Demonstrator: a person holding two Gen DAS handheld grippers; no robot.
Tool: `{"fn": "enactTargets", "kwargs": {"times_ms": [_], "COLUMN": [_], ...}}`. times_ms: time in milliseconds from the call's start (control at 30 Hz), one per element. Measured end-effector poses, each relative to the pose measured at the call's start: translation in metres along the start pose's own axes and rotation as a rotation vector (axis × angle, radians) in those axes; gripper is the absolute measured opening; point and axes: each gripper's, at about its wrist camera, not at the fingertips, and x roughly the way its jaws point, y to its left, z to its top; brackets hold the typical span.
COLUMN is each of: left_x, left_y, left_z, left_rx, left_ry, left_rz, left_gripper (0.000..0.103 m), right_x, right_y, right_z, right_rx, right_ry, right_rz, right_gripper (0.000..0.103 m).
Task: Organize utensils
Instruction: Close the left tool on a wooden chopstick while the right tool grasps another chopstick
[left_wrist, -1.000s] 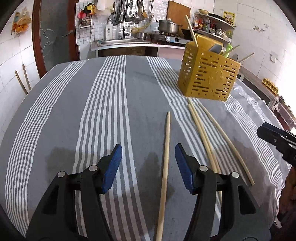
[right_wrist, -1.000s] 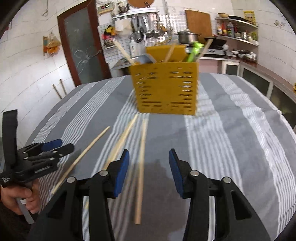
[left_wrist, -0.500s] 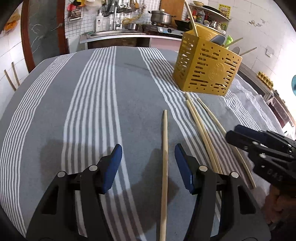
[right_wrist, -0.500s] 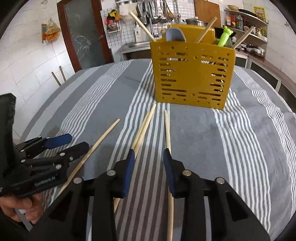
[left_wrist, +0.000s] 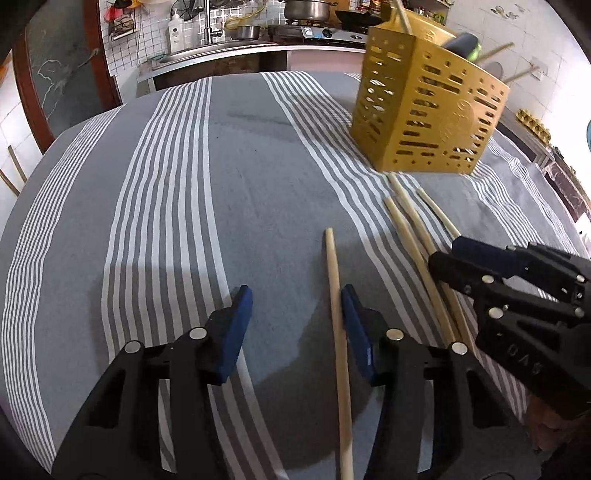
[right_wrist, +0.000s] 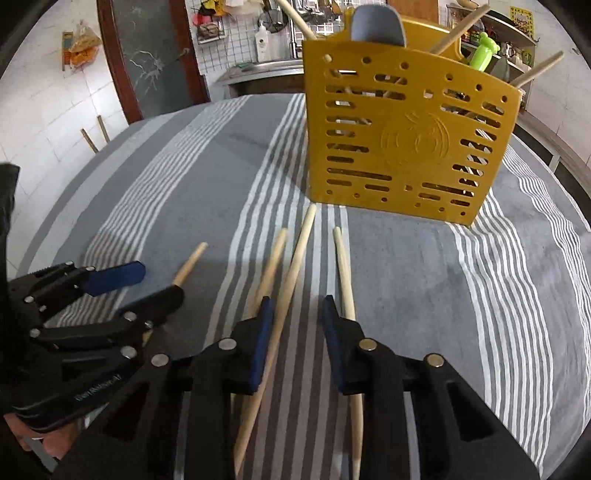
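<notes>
Several wooden chopsticks lie on the grey striped cloth in front of a yellow slotted holder (left_wrist: 424, 110) (right_wrist: 406, 140) that has chopsticks, a grey spoon and a green utensil in it. My left gripper (left_wrist: 297, 314) (right_wrist: 147, 286) is low over a lone chopstick (left_wrist: 334, 291) (right_wrist: 190, 260). That stick lies between the closing jaws, next to the right pad and not squeezed. My right gripper (right_wrist: 297, 325) (left_wrist: 448, 254) is closing around the long middle chopstick (right_wrist: 291, 273), which passes between its pads beside the left one. Two more chopsticks (right_wrist: 343, 266) run under its fingers.
The round table's cloth (left_wrist: 184, 221) falls away at the left and near edges. A kitchen counter (left_wrist: 221, 55) with sink, bottles and pots stands behind the table, and a dark door (right_wrist: 155, 59) is on the left wall. The two grippers work close side by side.
Both grippers have moved forward and down toward the chopsticks and the holder. The right jaws have narrowed a lot, the left a little. The right gripper has come well into the left wrist view.
</notes>
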Motion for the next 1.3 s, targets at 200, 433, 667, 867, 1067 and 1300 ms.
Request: {"fn": "enactTargets", "kwargs": {"times_ms": [200, 433, 667, 867, 1067, 1300], "left_x": [0.009, 0.018, 0.019, 0.015, 0.009, 0.012], "left_y": [0.004, 0.006, 0.004, 0.004, 0.004, -0.002], "left_z": [0.015, 0.029, 0.027, 0.023, 0.014, 0.013], "left_rx": [-0.013, -0.014, 0.012, 0.007, -0.007, 0.016], "left_ry": [0.003, 0.013, 0.012, 0.023, 0.037, 0.052], "left_rz": [-0.004, -0.005, 0.016, 0.01, -0.003, 0.022], "left_gripper": [0.048, 0.047, 0.042, 0.028, 0.028, 0.028], "right_x": [0.019, 0.037, 0.043, 0.041, 0.034, 0.032], "right_y": [0.004, 0.005, 0.009, 0.008, 0.008, 0.003], "right_z": [0.016, 0.042, 0.046, 0.042, 0.035, 0.027], "right_rx": [-0.011, -0.027, -0.049, -0.046, -0.048, -0.045], "right_ry": [0.011, 0.031, 0.05, 0.061, 0.077, 0.088], "right_rz": [-0.019, -0.036, -0.04, -0.036, -0.03, -0.023], "right_gripper": [0.025, 0.025, 0.017, 0.009, 0.009, 0.008]}}
